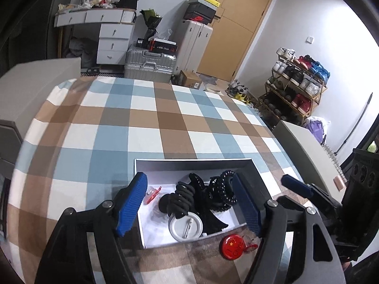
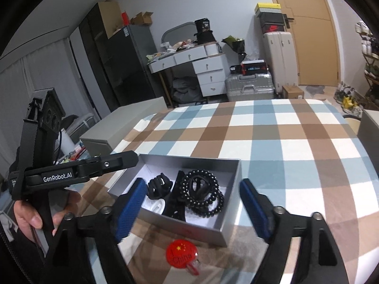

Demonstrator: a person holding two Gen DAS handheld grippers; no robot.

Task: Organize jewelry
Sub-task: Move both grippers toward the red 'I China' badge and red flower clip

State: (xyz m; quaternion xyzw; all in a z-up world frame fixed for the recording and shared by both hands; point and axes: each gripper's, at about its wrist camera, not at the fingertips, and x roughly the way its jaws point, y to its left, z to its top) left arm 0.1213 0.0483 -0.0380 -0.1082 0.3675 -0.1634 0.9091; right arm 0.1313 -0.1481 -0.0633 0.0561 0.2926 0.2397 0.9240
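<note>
On the checked table (image 1: 146,127) we see a grey box (image 1: 194,162) holding black hair clips (image 1: 187,194), a black bead bracelet (image 2: 203,193) and a white round badge (image 1: 186,227). Just outside its near wall lies a red badge (image 2: 181,253). Our left gripper (image 1: 191,206) hangs over the box, jaws apart and empty. Our right gripper (image 2: 196,208) hangs beside it, jaws wide apart, nothing between them.
</note>
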